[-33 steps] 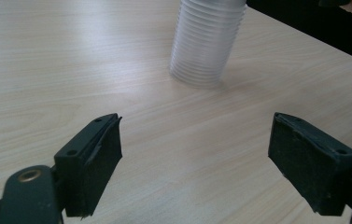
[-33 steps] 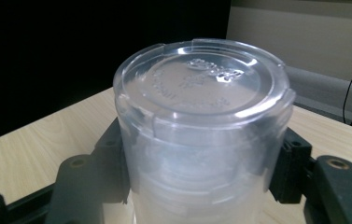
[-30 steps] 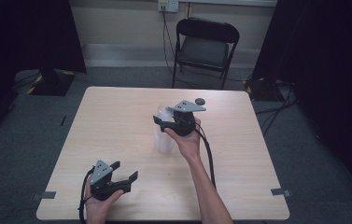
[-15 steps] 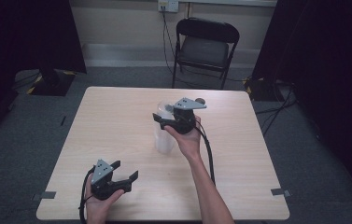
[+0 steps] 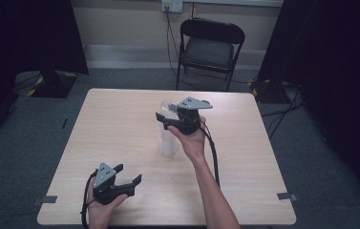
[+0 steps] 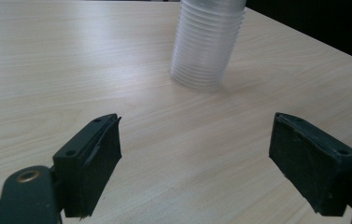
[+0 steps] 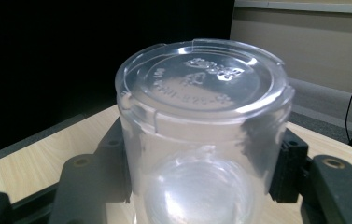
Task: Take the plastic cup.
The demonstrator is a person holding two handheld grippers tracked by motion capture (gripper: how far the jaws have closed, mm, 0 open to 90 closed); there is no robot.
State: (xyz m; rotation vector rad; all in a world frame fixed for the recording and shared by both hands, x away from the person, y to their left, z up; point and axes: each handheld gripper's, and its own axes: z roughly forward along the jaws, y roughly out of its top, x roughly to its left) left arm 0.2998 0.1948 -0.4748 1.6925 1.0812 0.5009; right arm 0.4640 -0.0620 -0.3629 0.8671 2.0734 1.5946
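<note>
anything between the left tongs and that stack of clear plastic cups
Nothing visible. From the left tongs, open and low over the pale wooden table, bare tabletop runs straight to the ribbed stack of clear plastic cups. The right tongs grip the stack's top at its far end.

Both forearms are bare, no sleeves or gloves. The left gripper (image 5: 129, 180) and right gripper (image 5: 164, 117) are matte black, each topped by a grey three-cornered plate with small dark holes. A thick black cable trails from each. The blocky black jaws carry rubbery pads, recessed screws and a brass-coloured pivot bolt.
</note>
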